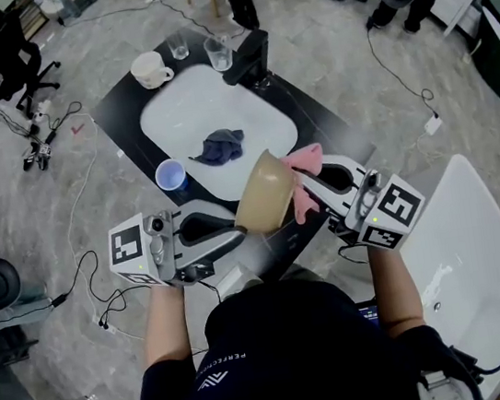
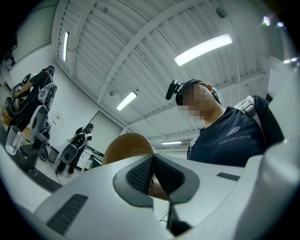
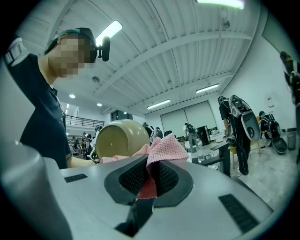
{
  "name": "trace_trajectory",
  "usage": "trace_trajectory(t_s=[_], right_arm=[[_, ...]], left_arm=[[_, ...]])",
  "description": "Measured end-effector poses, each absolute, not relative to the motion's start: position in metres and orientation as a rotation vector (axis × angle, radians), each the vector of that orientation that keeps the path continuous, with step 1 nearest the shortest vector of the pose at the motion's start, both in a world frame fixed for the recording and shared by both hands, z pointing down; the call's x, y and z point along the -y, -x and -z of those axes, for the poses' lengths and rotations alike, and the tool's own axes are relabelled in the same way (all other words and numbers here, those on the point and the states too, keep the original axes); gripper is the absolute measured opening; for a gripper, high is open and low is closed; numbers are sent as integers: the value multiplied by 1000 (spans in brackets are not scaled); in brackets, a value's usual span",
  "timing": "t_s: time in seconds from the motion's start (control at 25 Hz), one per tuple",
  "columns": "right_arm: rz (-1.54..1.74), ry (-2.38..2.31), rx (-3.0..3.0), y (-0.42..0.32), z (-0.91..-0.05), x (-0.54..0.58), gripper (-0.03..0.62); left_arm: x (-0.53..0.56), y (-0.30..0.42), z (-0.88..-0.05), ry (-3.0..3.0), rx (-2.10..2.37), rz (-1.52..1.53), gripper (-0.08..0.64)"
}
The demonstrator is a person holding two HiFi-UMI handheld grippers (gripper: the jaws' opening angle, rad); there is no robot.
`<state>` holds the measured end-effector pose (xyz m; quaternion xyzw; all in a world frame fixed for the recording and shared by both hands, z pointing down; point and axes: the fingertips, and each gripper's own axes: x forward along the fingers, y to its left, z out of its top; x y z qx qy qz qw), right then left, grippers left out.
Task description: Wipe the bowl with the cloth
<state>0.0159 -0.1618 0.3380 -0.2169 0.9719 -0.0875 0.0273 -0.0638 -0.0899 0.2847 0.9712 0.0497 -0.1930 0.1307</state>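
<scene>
L gripper (image 1: 236,234): fingers (image 2: 140,174) clamped on bowl (image 1: 263,194) rim; grip pt mostly hidden by fingers. Bowl tilted, above surface (image 1: 125,110) near edge. R gripper (image 1: 314,178): fingers clamped on pink cloth (image 1: 304,197), against bowl's side; contact area hidden.

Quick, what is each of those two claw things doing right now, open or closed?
Left gripper: closed on the bowl rim.
Right gripper: closed on the pink cloth.
</scene>
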Motion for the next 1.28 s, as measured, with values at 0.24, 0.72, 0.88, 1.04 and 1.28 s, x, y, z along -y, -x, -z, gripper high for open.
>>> trace_trajectory(t_s=[0.24,0.72,0.88,1.04,1.28], right_arm=[[260,609,-3018,-4,-340,152,43],[248,509,-3041,10,-339,135,43],[244,469,-3054,16,-339,128,43],[241,436,-3066,22,-338,123,43],[237,402,-3078,28,-336,117,43]], left_arm=[[99,61,-274,-2820,-78,630,14],[122,61,-267,-2813,107,663,14],[128,59,-270,-2815,169,634,14],[136,55,-277,-2814,238,575,14],[143,50,-289,-2814,313,502,14]])
